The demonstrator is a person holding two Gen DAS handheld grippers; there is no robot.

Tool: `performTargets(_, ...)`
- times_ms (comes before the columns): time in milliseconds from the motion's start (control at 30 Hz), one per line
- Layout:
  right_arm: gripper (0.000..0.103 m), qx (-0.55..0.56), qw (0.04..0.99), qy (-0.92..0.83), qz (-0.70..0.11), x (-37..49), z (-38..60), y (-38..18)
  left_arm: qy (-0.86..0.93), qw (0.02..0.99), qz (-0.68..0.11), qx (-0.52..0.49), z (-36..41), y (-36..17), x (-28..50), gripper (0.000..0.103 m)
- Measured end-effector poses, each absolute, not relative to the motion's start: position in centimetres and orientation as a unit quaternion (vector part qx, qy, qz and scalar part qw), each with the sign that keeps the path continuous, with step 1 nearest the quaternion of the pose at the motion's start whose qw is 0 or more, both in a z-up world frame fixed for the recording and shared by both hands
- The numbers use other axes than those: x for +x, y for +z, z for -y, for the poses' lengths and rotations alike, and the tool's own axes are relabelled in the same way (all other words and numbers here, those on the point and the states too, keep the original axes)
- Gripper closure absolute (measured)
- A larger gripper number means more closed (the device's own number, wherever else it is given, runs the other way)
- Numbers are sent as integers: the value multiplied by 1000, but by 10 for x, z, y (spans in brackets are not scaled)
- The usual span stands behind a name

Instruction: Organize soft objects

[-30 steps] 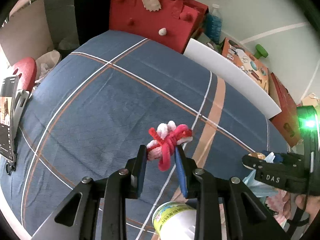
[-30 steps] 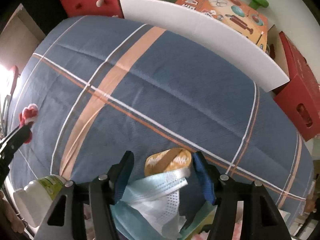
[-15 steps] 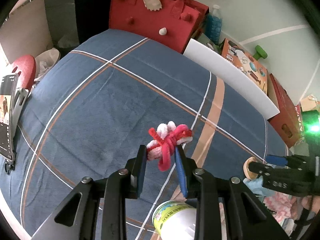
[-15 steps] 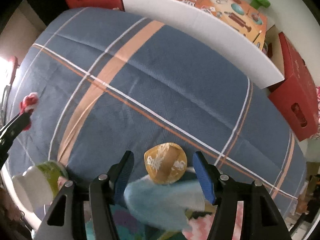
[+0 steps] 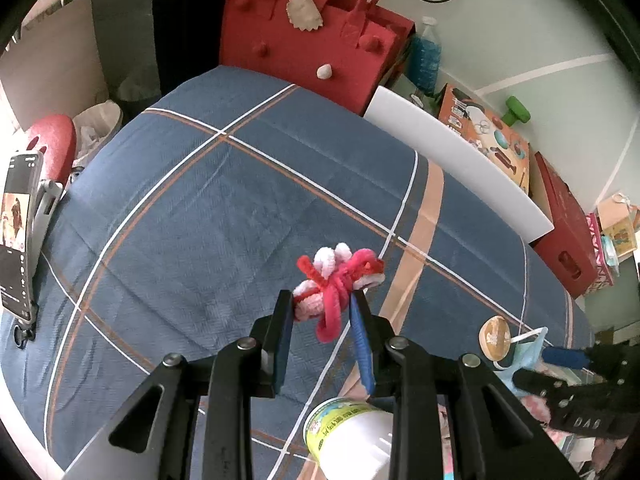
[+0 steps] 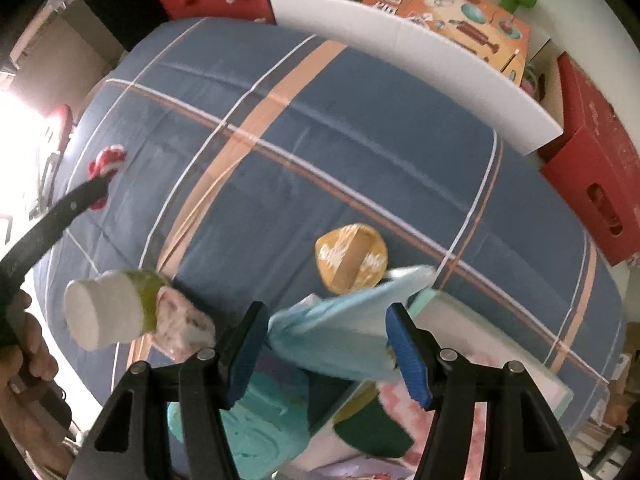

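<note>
The pink-and-red pipe-cleaner bundle sits pinched between the tips of the left gripper, its loops poking out ahead of the jaws — lifted clear of the bedspread, I'd say so it can be carried off and sorted. The right gripper points down with its jaws apart around a pale blue face mask; the mask is blurred, so whether the pads actually press on it I cannot tell. Just ahead of those jaws lies a round yellow pad on the blue plaid cover. Beneath the left jaws stands a white bottle. Beyond the bed: a red felt bag, a white board and red boxes.
</note>
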State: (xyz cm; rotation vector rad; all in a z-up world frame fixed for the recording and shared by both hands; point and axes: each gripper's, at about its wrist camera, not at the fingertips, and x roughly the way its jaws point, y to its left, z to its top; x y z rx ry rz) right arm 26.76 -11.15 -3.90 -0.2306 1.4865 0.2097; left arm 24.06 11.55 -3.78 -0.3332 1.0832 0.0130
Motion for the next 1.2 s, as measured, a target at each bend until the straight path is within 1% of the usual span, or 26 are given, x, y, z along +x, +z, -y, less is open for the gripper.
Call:
performTargets(67,40,-110,720,97,-678,263,109,-45,6,844,-514,-156,-115,-38,240,74)
performTargets(133,56,-107,716,98,-683,259,110,-50,5,843,-515,-155,-113,-38,240,74)
performTargets(167,60,-106,714,100,-685,257,109,-52,4,842,-516,-154,-113,-39,240,74)
performTargets(233,72,-106,712,104,-686,255,108,-57,4,842,-518,-154,-112,-40,241,74)
performTargets(267,75,-107,712,105,-686,254,108,-58,4,841,-518,-153,-111,-40,241,74)
performTargets(333,92,-105,713,107,-685,253,108,-61,4,841,-519,-152,-110,-41,241,74)
performTargets(433,97,-93,721,111,-677,252,111,-61,3,841,-520,-150,-109,-42,243,74)
performTargets(567,98,-84,740,114,-657,247,117,-48,3,842,-518,-149,-109,-41,242,74)
performTargets(633,98,-73,757,113,-639,243,124,-32,0,846,-512,-147,-108,-37,241,74)
performTargets(833,98,-62,803,95,-585,221,143,17,-11,863,-491,-119,-95,-15,231,74)
performTargets(1200,98,-58,840,77,-533,172,171,68,-84,895,-427,-92,-60,44,193,74)
